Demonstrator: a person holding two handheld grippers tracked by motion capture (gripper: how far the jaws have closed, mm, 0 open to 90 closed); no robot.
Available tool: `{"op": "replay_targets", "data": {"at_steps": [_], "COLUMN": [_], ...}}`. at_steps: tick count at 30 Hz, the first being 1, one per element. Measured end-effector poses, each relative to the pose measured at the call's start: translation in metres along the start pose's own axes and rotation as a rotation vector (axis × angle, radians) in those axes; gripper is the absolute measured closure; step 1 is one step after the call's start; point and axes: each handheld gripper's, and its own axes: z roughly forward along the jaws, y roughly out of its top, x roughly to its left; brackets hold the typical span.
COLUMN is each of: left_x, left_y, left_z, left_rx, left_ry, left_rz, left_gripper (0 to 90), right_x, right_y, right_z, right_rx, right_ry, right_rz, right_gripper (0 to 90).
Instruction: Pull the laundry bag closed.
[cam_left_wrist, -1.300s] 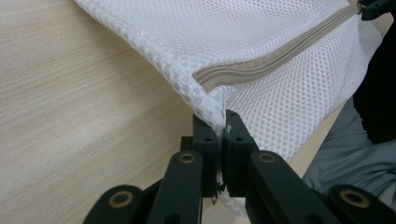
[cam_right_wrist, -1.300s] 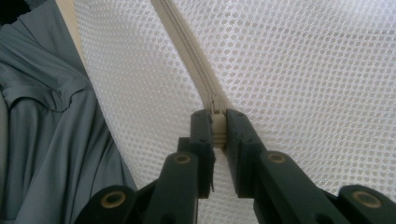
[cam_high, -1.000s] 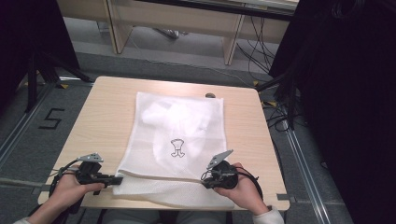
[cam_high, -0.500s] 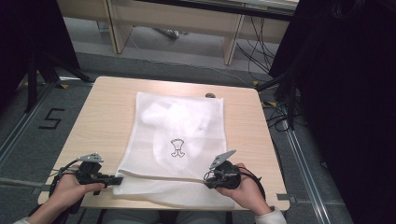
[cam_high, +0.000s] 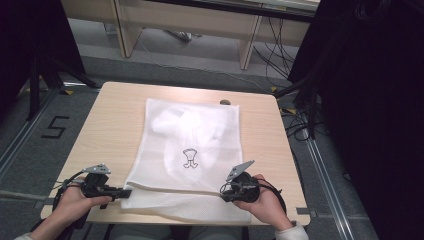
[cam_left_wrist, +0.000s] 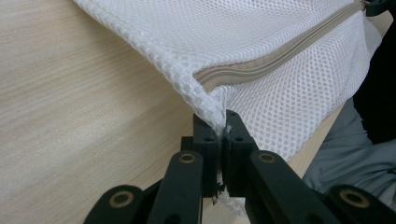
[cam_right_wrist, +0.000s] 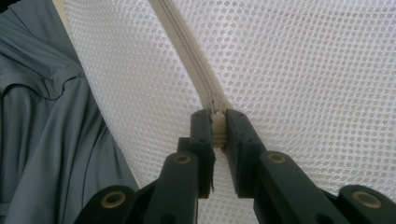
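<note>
My left tool pinches the limp, light mesh bag at its near-edge corner; right tool clamps its zipper pull.

Even indoor light, dark edges, soft focus

Light wood surface on a grey floor, a painted number 5 at 9 o'clock, pale wooden furniture legs at 12 o'clock, black curtains at 3 o'clock, loose cables beside them, metal floor rail at 4 o'clock
</note>
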Motion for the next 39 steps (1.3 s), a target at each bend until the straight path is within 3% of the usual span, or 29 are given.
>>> {"op": "replay_targets", "data": {"at_steps": [14, 17, 23, 25, 27, 33, 39], "left_x": [0.000, 0.000, -0.001, -0.001, 0.000, -0.001, -0.001], "left_y": [0.000, 0.000, 0.000, 0.000, 0.000, 0.000, 0.000], "left_z": [0.000, 0.000, 0.001, 0.000, 0.000, 0.001, 0.001], "left_rx": [0.004, 0.003, 0.005, 0.008, 0.014, 0.006, 0.012], "left_ry": [0.001, 0.003, -0.002, 0.017, 0.004, 0.008, -0.006], "left_rz": [0.007, 0.010, 0.006, 0.007, 0.009, 0.008, 0.010], "left_gripper": [85.8, 85.8, 85.8, 85.9, 85.9, 85.9, 86.0], "right_x": [-0.003, -0.002, -0.004, -0.005, -0.005, -0.006, -0.010], "right_y": [-0.004, -0.005, -0.005, -0.005, -0.006, -0.009, -0.012], "right_z": [-0.003, -0.006, -0.007, -0.008, -0.009, -0.014, -0.017], "right_rx": [0.006, 0.016, 0.021, 0.026, 0.050, 0.063, 0.073], "right_ry": [-0.005, 0.003, -0.003, -0.001, -0.032, -0.037, -0.034], "right_rz": [0.005, 0.035, 0.007, -0.006, -0.011, 0.014, -0.001], "right_gripper": [82.2, 82.2, 82.2, 82.2, 82.2, 82.2, 82.2]}}
